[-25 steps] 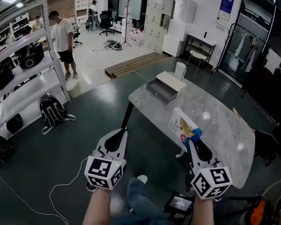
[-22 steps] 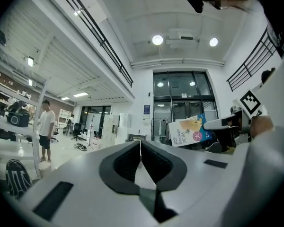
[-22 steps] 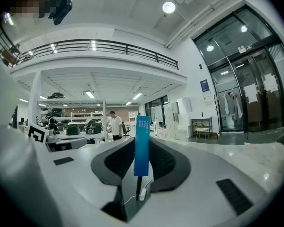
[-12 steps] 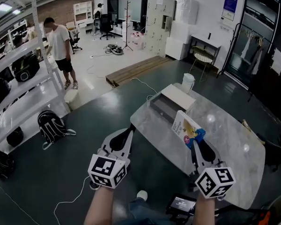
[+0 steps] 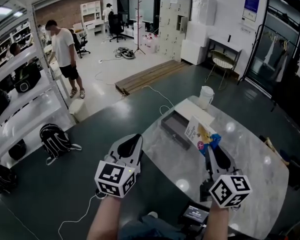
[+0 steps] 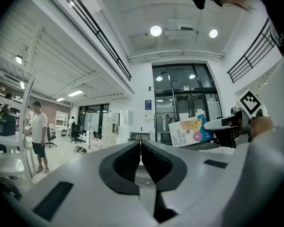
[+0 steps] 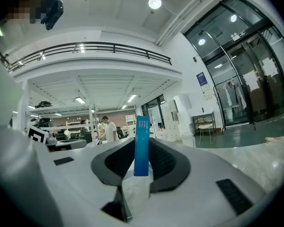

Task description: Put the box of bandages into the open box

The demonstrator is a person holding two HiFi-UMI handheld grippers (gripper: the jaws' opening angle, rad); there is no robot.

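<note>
The approach is nearly done. A second ago the bandage box (image 5: 200, 134) was seen over the near edge of the desk (image 5: 242, 151), well apart from the open box (image 5: 175, 126). Now it is carried right up beside that open box, which lies at the desk's far left edge. The desk is also drawn much closer in the head view, so the walk-up is judged finished. What remains is judged to be a short shift to the left over the grey tray, then the lowering and release. The bandage box is not yet in the open box; it is held in the air above the desk, tilted, its printed face turned to the left.

The right tool (image 5: 210, 147) is kept partly closed. In the right gripper view, the right tool (image 7: 141, 161) is seen clamped on the thin blue edge of the bandage box (image 7: 142, 143), which stands upright between the two pads.

The left tool (image 5: 132, 145) is held off the desk's left edge, over the floor. In the left gripper view, the left tool (image 6: 141, 148) is shown with its jaws pressed together and nothing between them, and nothing is touched by it.
</note>
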